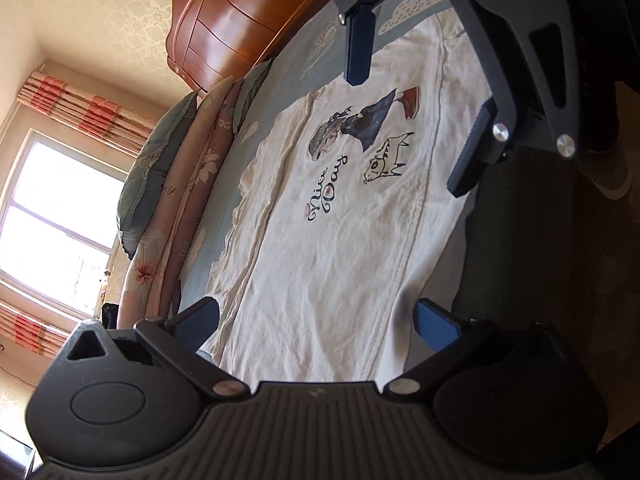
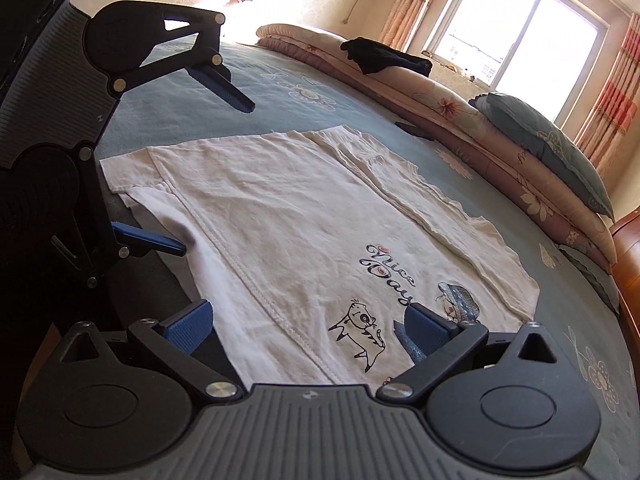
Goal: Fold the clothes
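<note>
A white T-shirt [image 1: 340, 240] printed with "Nice Day" and a cat lies flat on the blue bedsheet [image 1: 224, 208], its far side folded inward. My left gripper [image 1: 318, 322] stands open over the shirt's hem end, with nothing between its fingers. In the same view my right gripper [image 1: 414, 100] is open above the shirt's upper end. The right wrist view shows the T-shirt [image 2: 288, 216] spread ahead, my right gripper [image 2: 310, 326] open over the cat print, and my left gripper [image 2: 192, 166] open over the hem end. Neither one holds cloth.
Folded floral quilts [image 2: 460, 108] and a teal pillow [image 2: 548, 148] line the bed's far side, with a black garment [image 2: 384, 58] on top. A small dark object [image 2: 414, 128] lies on the sheet. A wooden headboard [image 1: 240, 20] stands beyond. A person's shoe [image 1: 612, 178] is beside the bed.
</note>
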The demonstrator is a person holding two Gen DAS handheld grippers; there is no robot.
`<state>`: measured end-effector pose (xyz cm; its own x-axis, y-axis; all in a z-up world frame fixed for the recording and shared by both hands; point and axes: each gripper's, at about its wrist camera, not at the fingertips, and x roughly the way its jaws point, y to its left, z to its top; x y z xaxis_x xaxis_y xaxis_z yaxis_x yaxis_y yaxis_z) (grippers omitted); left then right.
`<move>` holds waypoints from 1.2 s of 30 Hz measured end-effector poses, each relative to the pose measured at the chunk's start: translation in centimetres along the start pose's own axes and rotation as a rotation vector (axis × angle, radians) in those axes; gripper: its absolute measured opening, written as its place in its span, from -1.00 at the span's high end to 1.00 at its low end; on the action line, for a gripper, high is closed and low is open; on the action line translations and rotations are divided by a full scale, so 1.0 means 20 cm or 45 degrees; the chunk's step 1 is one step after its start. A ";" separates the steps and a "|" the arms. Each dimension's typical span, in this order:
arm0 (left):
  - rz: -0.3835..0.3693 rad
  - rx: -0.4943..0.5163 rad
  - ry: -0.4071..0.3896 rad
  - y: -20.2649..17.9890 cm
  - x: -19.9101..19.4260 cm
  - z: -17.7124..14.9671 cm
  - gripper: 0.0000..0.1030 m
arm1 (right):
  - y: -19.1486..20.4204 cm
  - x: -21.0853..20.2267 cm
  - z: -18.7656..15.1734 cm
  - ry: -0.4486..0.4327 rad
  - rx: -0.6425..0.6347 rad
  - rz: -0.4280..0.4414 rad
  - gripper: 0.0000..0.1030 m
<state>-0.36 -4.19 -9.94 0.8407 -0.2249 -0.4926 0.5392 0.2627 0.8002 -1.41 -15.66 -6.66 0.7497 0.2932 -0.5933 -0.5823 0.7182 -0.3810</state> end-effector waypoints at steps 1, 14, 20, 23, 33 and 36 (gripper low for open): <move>-0.002 -0.001 0.002 0.00 0.00 0.00 -0.99 | 0.03 0.01 0.00 0.004 -0.033 0.001 -1.00; 0.015 -0.201 0.039 0.10 0.02 -0.02 -0.99 | 0.13 0.04 -0.02 0.057 -0.325 -0.155 -0.92; 0.015 -0.351 0.102 0.16 0.08 -0.05 -0.99 | 0.05 -0.08 -0.01 -0.051 -0.188 0.043 -0.33; 0.021 -0.392 0.134 0.17 0.10 -0.07 -0.99 | 0.03 -0.11 0.00 -0.075 -0.111 0.260 -0.30; 0.038 -0.493 0.204 0.22 0.13 -0.12 -0.99 | -0.14 0.09 -0.06 0.084 0.242 0.130 -0.30; 0.055 -0.525 0.259 0.24 0.17 -0.15 -0.99 | -0.21 0.03 -0.08 0.009 0.359 0.134 -0.26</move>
<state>5.22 -0.95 -8.83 0.8333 -0.0279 -0.5521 0.4441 0.6285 0.6386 1.08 -19.45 -6.54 0.6870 0.3716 -0.6245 -0.5456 0.8314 -0.1055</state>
